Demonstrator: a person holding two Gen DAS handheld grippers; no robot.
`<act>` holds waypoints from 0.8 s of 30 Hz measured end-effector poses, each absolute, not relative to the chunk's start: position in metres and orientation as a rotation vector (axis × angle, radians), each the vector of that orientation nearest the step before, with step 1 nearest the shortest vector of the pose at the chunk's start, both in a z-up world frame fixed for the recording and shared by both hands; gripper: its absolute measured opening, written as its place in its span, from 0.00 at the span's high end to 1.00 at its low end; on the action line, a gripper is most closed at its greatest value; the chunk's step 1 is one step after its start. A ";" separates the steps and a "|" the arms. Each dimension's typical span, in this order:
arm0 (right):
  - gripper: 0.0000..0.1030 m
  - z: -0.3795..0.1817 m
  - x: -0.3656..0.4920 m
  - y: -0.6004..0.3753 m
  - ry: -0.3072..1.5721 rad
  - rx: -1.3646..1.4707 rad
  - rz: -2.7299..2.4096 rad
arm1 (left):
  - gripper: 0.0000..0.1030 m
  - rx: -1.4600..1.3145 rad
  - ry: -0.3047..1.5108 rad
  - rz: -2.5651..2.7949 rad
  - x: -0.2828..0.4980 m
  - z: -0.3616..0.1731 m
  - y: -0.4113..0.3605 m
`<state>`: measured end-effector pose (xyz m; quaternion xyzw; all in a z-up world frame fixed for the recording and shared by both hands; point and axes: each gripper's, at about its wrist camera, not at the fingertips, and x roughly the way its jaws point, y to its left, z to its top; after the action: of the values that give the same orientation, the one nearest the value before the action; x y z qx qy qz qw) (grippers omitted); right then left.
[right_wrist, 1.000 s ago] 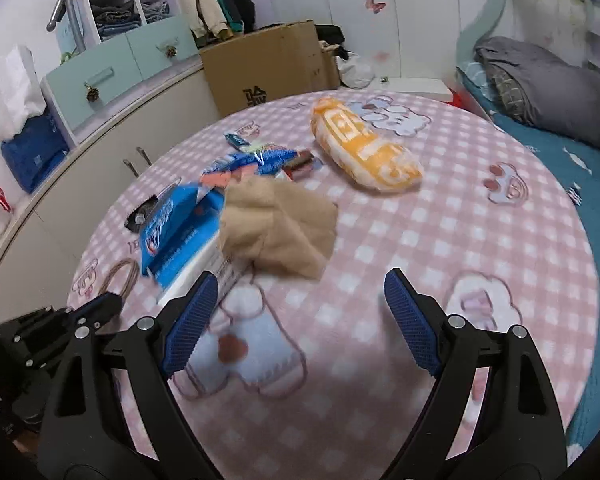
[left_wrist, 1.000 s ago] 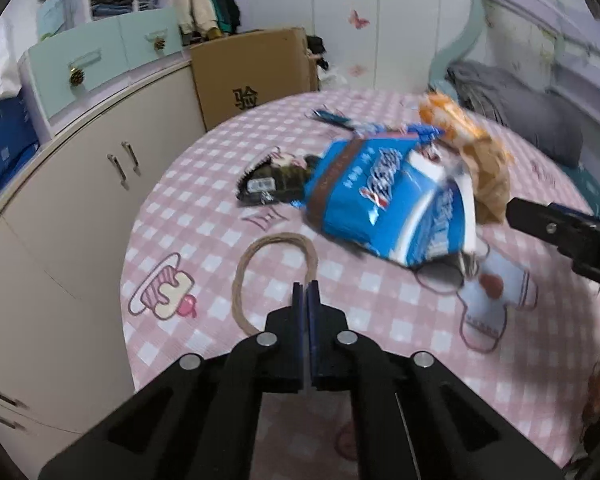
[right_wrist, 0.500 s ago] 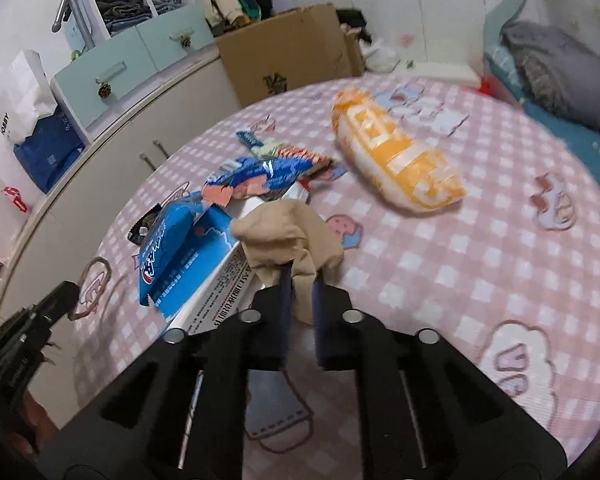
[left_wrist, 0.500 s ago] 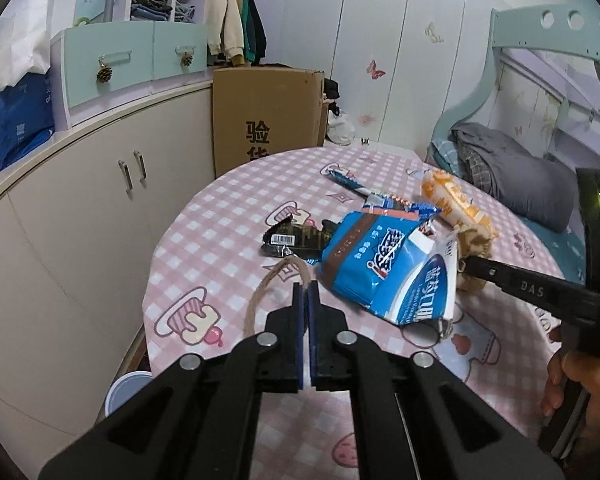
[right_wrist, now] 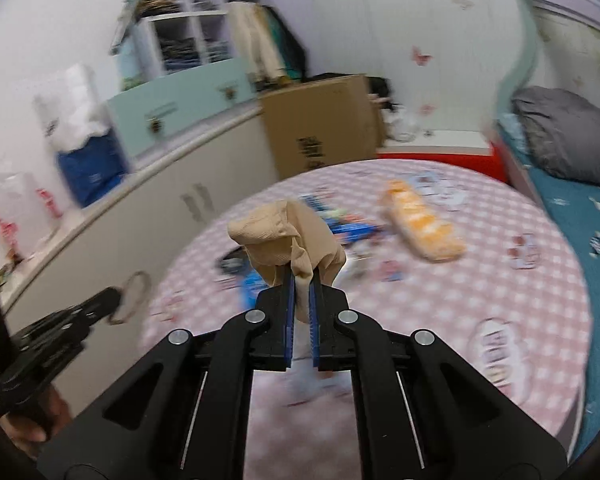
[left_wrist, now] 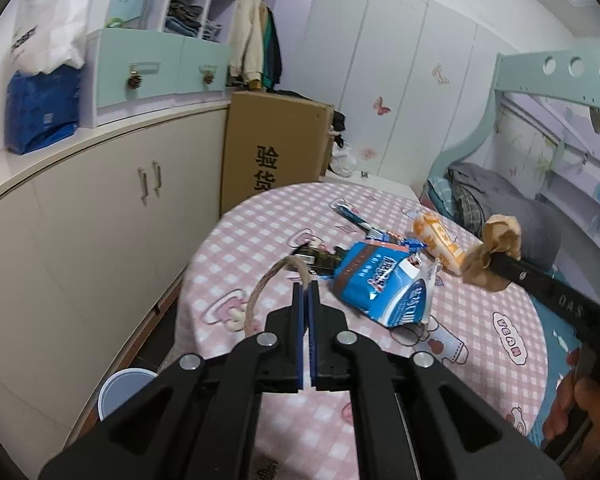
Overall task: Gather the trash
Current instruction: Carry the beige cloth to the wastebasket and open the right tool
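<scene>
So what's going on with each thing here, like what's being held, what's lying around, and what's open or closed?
Right gripper: shut on the tan crumpled paper, lifted above the table.
Left gripper: shut, holding nothing.
Blue snack bag: torn open, lying on the pink checked table.
Orange snack bag: lying flat on the table.
Rope loop: lying on the table.
Cabinet doors: closed.

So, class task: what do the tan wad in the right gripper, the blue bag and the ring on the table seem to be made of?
Tan wad: soft paper or thin fabric, matte; it creases and drapes. Blue bag: glossy plastic film; shiny, crinkled, printed. Ring: probably twine or rope; brown, fibrous-looking, though small.
</scene>
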<state>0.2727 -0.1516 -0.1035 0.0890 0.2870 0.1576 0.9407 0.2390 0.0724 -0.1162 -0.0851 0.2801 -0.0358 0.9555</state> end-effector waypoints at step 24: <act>0.93 -0.230 0.272 0.173 0.881 -0.098 0.760 | 0.98 -0.427 0.717 0.352 0.189 -0.228 0.315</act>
<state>0.2716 0.1728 -0.2297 -0.0461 0.4160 0.3589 0.8342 0.1886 0.3147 -0.2276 -0.2061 0.3466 0.1701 0.8991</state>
